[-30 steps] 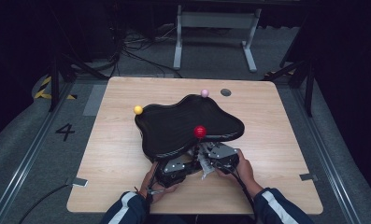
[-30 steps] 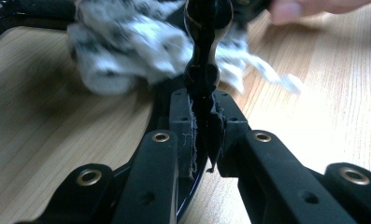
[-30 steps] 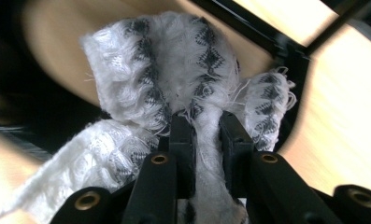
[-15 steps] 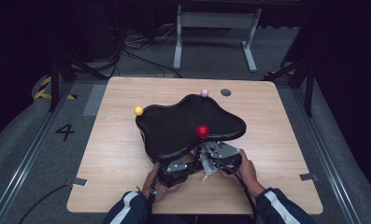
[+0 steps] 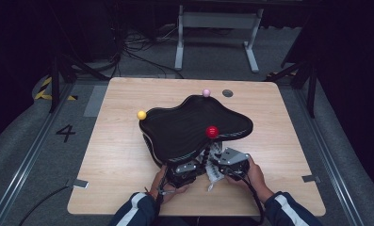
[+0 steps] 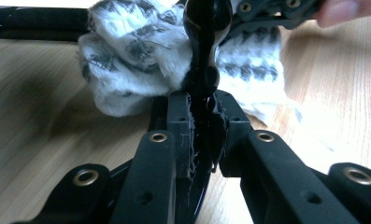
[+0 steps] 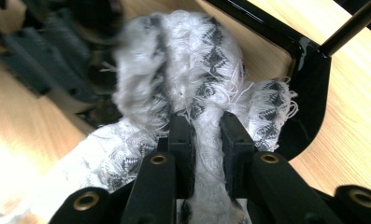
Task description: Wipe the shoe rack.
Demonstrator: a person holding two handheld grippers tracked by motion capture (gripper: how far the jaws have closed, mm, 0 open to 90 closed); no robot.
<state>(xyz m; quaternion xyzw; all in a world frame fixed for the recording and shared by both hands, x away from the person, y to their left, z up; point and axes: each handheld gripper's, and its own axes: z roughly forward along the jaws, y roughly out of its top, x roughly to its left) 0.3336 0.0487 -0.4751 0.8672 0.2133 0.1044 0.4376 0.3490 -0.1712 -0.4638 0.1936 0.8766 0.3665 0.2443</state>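
Low centre of the high view, both hands meet at the near edge of the black tray (image 5: pixel 189 127) on the surface (image 5: pixel 114 160). The left tongs (image 6: pixel 203 109) are pressed together on the tray's thin rim. The right tongs (image 7: pixel 206 133) pinch a white patterned cloth (image 7: pixel 192 70) bunched against that rim.

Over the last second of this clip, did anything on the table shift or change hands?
Nothing visibly changed. The left hand-held gripper stays clamped on the near edge of the black tray, and the right hand-held gripper keeps its pinch on the white patterned cloth. The red ball, yellow ball and pink ball sit where they were.
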